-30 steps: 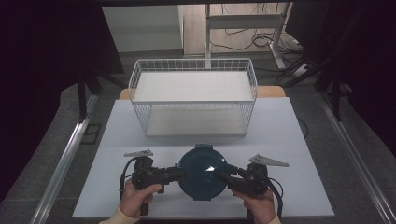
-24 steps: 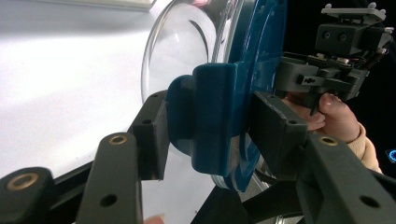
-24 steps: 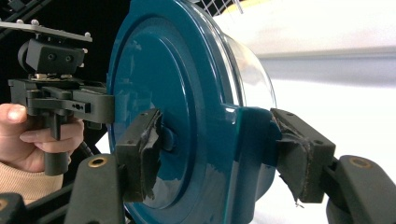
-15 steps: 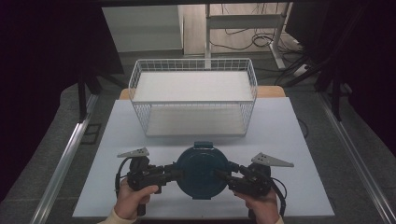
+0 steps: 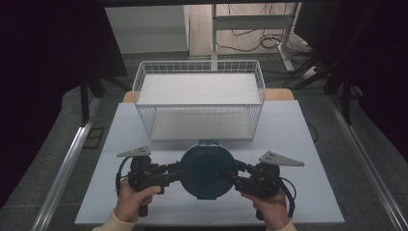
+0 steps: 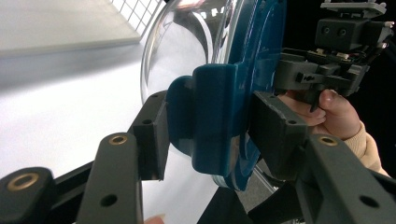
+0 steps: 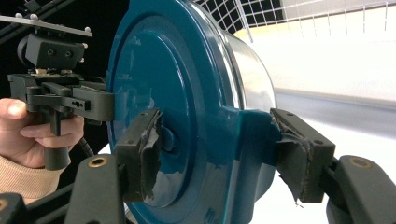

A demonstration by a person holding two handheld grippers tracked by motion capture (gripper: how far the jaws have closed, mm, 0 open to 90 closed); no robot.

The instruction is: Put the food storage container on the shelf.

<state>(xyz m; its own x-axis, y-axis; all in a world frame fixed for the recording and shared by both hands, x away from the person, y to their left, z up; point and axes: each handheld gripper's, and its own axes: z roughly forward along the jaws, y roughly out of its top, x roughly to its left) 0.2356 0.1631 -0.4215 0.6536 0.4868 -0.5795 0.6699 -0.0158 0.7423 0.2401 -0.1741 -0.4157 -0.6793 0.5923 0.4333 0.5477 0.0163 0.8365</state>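
You've got the teal-lidded container (image 5: pixel 207 166) between both grippers, just in front of the wire basket (image 5: pixel 199 103) and, as far as the high view shows, a little off the counter (image 5: pixel 308 144). The left gripper (image 5: pixel 179 172) has its jaws clamped on the lid's side clip (image 6: pixel 212 121); the right gripper (image 5: pixel 230 174) has its jaws clamped across the lid rim at the opposite clip (image 7: pixel 254 140), one pad on the lid face and one on the clip side. Main risk: both holds are on the lid, not the clear glass body (image 6: pixel 187 51). If a clip pops under the squeeze, the body likely drops out and hits the counter. Second risk: uneven hands. Raise one side faster or pull the grippers apart and the container tilts, and the rim can slide off the pads; the right pads (image 7: pixel 148 142) look torn, so friction there is doubtful. Third: the basket wall is close ahead, so going forward too low would knock the container against the wire. Keep it level, hands moving together, and get it above the basket rim before going in.
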